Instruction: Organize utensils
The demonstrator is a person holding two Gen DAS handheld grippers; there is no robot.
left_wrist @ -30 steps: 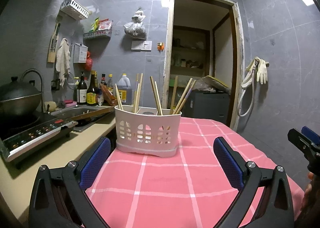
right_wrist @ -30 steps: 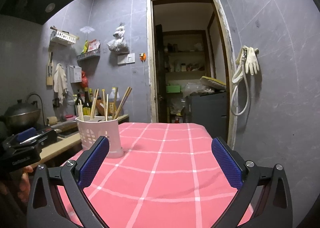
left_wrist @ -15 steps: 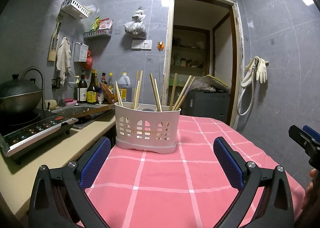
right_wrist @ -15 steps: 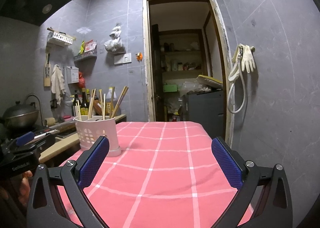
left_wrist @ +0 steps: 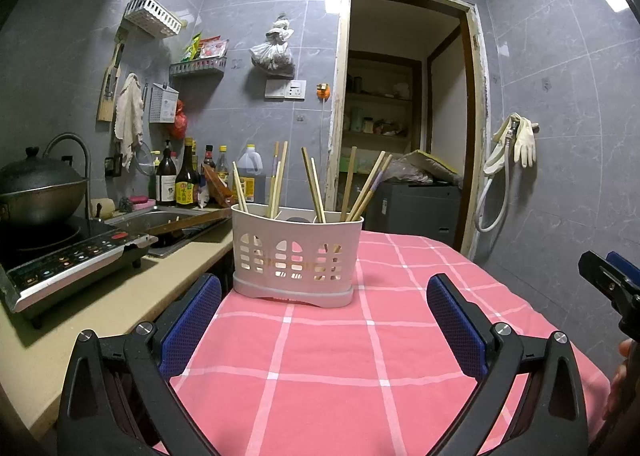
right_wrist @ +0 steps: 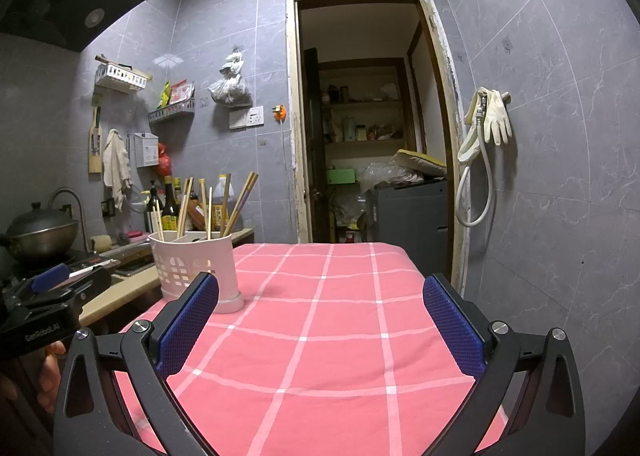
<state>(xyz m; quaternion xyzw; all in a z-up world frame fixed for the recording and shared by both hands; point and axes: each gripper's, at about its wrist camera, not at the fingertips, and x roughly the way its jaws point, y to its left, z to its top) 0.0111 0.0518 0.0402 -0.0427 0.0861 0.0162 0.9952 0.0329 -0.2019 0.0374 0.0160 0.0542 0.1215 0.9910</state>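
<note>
A white slotted utensil holder [left_wrist: 294,260] stands upright on the pink checked tablecloth [left_wrist: 360,336], with several wooden chopsticks [left_wrist: 312,183] leaning in its compartments. My left gripper [left_wrist: 324,324] hovers open in front of it, nothing between its blue pads [left_wrist: 192,320]. In the right wrist view the same holder [right_wrist: 196,264] sits at the table's left edge, just beyond the left fingertip of my open right gripper [right_wrist: 320,328], which is also empty. The right gripper's tip [left_wrist: 608,276] shows at the left view's right border.
A counter [left_wrist: 100,308] left of the table carries an induction hob [left_wrist: 68,260] with a wok [left_wrist: 36,191], a sink [left_wrist: 168,219] and sauce bottles [left_wrist: 180,179]. An open doorway [right_wrist: 372,135] lies behind the table. A hose and gloves [right_wrist: 488,123] hang on the right wall.
Both grippers have drawn back a little and tilted up; the holder looks slightly farther and lower in both views. Neither gripper's jaws have changed and nothing was picked up.
</note>
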